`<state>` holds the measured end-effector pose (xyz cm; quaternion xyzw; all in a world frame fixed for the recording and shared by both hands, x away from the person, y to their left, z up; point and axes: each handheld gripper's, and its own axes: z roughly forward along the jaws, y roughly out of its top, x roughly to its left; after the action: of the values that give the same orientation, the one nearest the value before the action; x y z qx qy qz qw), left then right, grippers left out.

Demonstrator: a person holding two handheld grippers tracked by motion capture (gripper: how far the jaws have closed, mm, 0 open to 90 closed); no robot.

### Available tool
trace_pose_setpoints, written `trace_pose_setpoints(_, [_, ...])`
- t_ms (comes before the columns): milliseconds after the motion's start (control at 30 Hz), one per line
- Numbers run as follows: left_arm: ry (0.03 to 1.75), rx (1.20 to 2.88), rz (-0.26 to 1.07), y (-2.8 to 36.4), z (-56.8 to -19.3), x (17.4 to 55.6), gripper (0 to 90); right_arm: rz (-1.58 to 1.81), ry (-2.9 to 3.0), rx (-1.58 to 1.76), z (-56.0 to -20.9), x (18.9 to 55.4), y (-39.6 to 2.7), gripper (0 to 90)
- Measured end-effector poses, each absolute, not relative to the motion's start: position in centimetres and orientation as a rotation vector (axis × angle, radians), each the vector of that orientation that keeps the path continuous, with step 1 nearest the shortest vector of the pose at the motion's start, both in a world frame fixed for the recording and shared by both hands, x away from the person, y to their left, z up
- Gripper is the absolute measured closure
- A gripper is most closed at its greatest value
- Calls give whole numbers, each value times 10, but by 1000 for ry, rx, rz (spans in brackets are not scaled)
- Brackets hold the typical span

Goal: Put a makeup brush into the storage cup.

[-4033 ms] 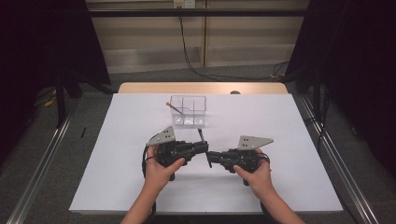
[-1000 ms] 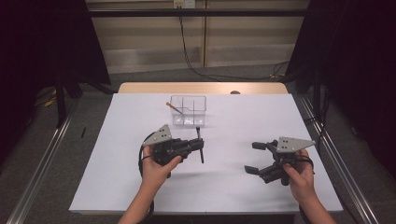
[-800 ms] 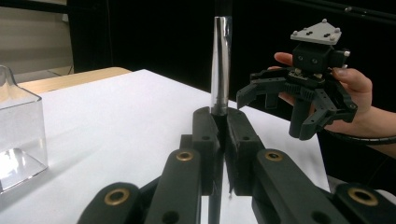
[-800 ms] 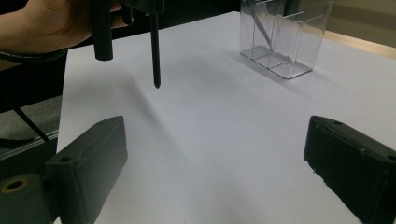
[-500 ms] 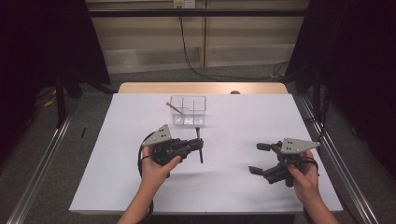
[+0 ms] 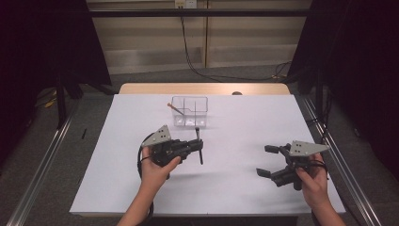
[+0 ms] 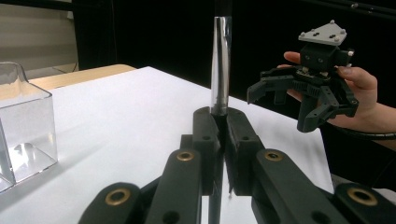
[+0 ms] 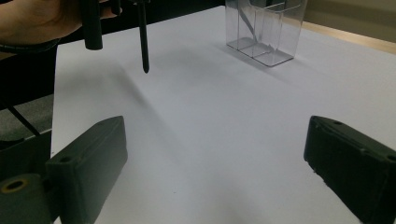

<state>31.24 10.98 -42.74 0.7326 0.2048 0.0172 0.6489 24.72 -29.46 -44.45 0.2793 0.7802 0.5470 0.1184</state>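
My left gripper (image 6: 197,149) is shut on a dark pen (image 6: 200,146) and holds it upright, a little above the white table (image 6: 235,197). In the left gripper view the pen (image 7: 220,65) rises from between the closed jaws of my left gripper (image 7: 223,122), its barrel shiny. My right gripper (image 6: 264,160) is at the table's right side, open, with nothing between its jaws. In the right gripper view the right gripper (image 8: 215,137) stands wide over bare table, and the pen's tip (image 8: 144,44) hangs at the upper left.
A clear compartmented box (image 6: 189,112) stands at the back middle of the table, with an orange-tipped stick (image 6: 176,108) leaning in it. The box's wall (image 7: 23,126) is close on the left in the left gripper view. Metal rails run along both table sides.
Four seconds ago both grippers met at the pen in the middle. Since then the right gripper has drawn away to the right, open and empty; the left has stayed put with the pen.
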Motion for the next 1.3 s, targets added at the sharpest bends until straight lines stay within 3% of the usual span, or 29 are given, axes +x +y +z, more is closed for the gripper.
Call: trace_pose_setpoints(1300, [469, 1672, 55, 112, -424, 319, 840, 1587, 2208, 900, -456, 228, -324, 59])
